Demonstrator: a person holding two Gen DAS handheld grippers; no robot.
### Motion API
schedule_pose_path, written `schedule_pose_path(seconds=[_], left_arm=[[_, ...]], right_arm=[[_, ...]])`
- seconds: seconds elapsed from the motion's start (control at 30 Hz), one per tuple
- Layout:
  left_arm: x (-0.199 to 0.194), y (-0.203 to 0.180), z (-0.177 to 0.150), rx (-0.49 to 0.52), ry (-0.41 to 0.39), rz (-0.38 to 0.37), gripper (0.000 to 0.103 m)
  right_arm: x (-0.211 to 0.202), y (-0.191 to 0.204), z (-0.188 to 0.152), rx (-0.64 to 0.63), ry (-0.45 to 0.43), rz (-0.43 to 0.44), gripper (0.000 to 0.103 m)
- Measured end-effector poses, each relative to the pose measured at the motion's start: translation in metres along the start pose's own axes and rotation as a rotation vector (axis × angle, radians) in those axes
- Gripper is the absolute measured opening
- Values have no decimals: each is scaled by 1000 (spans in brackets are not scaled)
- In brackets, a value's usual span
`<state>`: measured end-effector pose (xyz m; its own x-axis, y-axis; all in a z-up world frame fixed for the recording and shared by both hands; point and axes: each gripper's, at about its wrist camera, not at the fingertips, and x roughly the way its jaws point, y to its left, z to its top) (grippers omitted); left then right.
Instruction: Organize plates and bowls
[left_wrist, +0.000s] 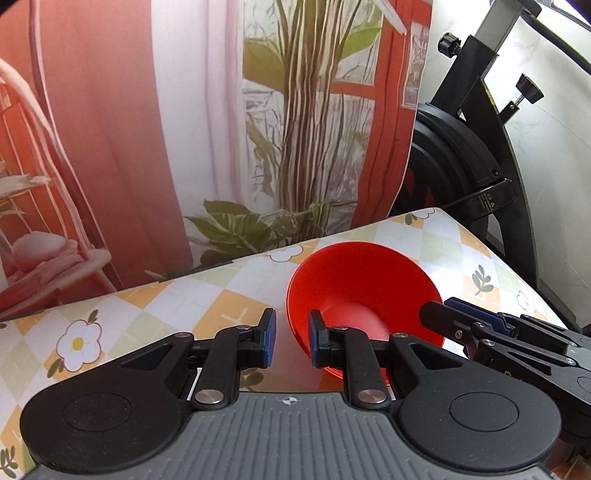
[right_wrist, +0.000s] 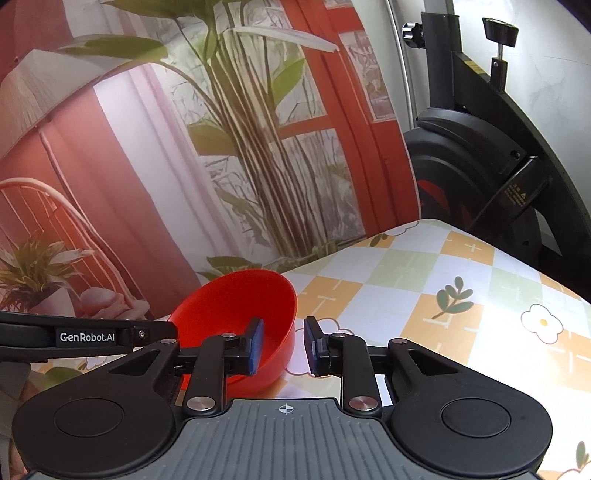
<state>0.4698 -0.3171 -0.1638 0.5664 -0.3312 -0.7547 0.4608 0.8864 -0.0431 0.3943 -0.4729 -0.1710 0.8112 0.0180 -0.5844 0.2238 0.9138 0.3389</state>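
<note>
A red bowl (left_wrist: 364, 291) sits on the flower-patterned checked tablecloth (left_wrist: 166, 306). My left gripper (left_wrist: 293, 339) is open and straddles the bowl's left rim, with one blue pad inside and the other outside. My right gripper (right_wrist: 283, 345) is open too and straddles the red bowl's (right_wrist: 236, 306) right wall in the same way. In the left wrist view the right gripper (left_wrist: 450, 310) reaches in at the bowl's right side. A finger of the left gripper (right_wrist: 147, 334) shows at the bowl's left in the right wrist view. No plates are in view.
A printed backdrop (left_wrist: 184, 129) with curtains and a plant hangs right behind the table. A black exercise bike (left_wrist: 461, 166) stands past the table's far right corner. Bare tablecloth (right_wrist: 443, 295) stretches to the right of the bowl.
</note>
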Motion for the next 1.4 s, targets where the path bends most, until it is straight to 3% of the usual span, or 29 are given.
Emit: schedule_pose_path(seconds=[0.23, 0.47, 0.8, 1.13, 1.4], left_arm=[[12, -2, -1, -16, 16, -27, 20], [1, -1, -7, -18, 9, -40, 19], [-52, -5, -23, 27, -52, -32, 19], [-109, 10, -50, -64, -82, -63, 19], [-150, 21, -73, -83, -104, -40, 19]], right_arm=[[3, -4, -3, 33, 8, 21, 12], [-5, -2, -4, 55, 1, 23, 11], [-50, 21, 0, 49, -53, 33, 11], [-103, 60, -6, -3, -94, 53, 11], [-141, 87, -20, -19, -105, 78, 12]])
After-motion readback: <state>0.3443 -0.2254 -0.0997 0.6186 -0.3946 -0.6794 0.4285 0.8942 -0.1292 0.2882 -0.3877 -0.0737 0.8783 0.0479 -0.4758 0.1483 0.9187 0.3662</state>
